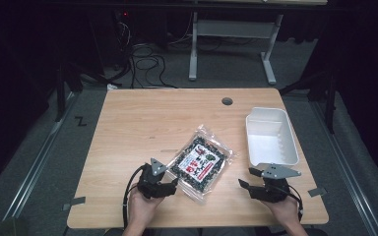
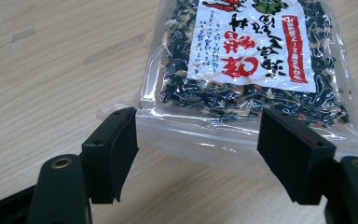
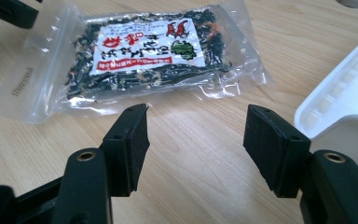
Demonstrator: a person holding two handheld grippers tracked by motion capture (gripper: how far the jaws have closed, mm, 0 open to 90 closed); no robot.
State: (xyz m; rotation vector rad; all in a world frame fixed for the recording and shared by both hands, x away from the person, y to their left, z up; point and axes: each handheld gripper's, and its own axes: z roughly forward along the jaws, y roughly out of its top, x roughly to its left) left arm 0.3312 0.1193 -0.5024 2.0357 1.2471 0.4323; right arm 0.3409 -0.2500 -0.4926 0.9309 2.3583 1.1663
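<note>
A clear bag of dark dried greens with a red and white label (image 1: 199,162) lies flat near the middle of the wooden table. My left gripper (image 1: 171,186) sits at the bag's near left corner. In the left gripper view its jaws (image 2: 198,135) stand apart, and the bag's (image 2: 247,56) clear sealed edge lies on the table between the tips without the pads pressing on it. My right gripper (image 1: 247,178) rests near the front edge, right of the bag. Its jaws (image 3: 196,135) stand open over bare wood, short of the bag (image 3: 144,56).
A white plastic tray (image 1: 270,135) stands empty at the right, just beyond my right gripper, its rim (image 3: 340,93) close to the right jaw. A round cable hole (image 1: 227,101) is at the table's far edge. Tape bits mark the front corners.
</note>
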